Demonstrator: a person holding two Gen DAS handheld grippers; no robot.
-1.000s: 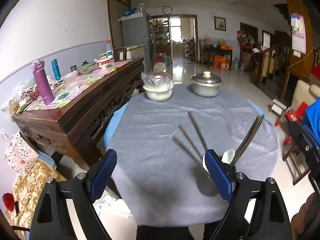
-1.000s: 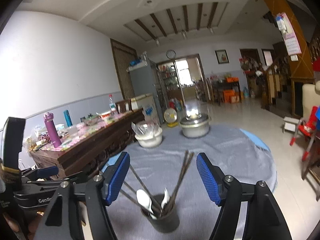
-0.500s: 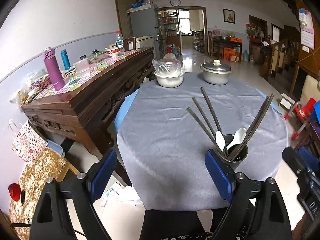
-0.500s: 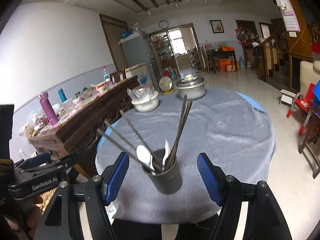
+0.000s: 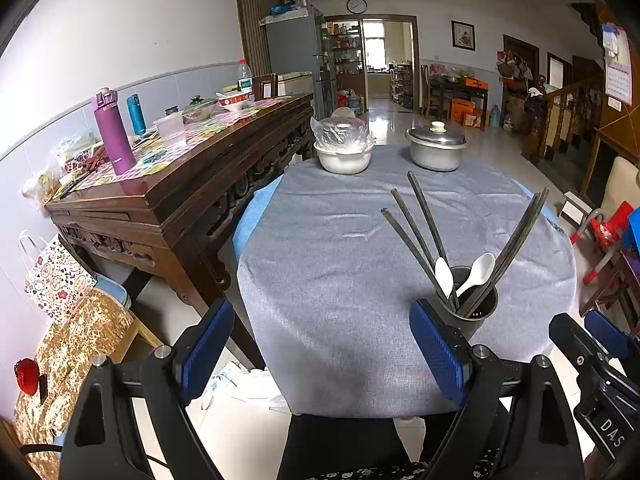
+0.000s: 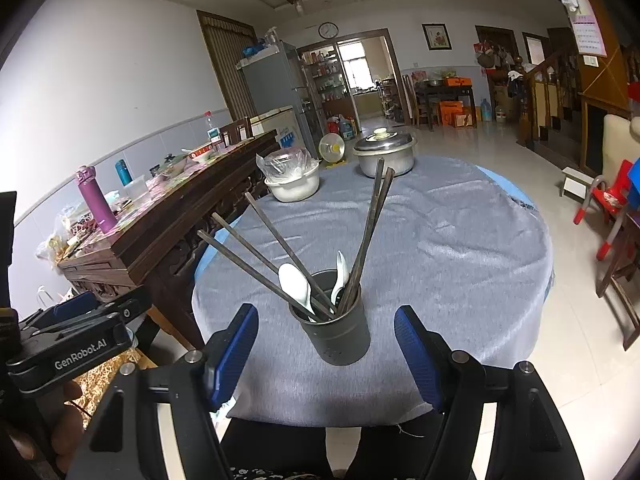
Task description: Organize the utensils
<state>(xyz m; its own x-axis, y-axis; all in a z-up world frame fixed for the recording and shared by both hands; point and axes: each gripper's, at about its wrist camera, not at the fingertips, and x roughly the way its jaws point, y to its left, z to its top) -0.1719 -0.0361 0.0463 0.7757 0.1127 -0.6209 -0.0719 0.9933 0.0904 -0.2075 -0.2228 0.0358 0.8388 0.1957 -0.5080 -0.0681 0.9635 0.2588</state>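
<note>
A dark utensil cup point(image 6: 340, 330) stands near the front edge of the round table with the grey cloth point(image 6: 460, 240). It holds several dark chopsticks point(image 6: 370, 224) and two white spoons point(image 6: 296, 284). The cup also shows in the left wrist view point(image 5: 472, 308), right of my left gripper. My right gripper point(image 6: 326, 354) is open and empty, pulled back just in front of the cup. My left gripper point(image 5: 320, 350) is open and empty at the table's front edge, left of the cup.
A white bowl under plastic point(image 5: 344, 150) and a lidded metal pot point(image 5: 436, 150) stand at the table's far side. A dark wooden sideboard point(image 5: 192, 184) with a purple bottle point(image 5: 112, 132) runs along the left. Red chairs point(image 6: 608, 200) stand on the right.
Both grippers have drawn back and up from the table. The cup with chopsticks and spoons now shows whole in both views and stands still.
</note>
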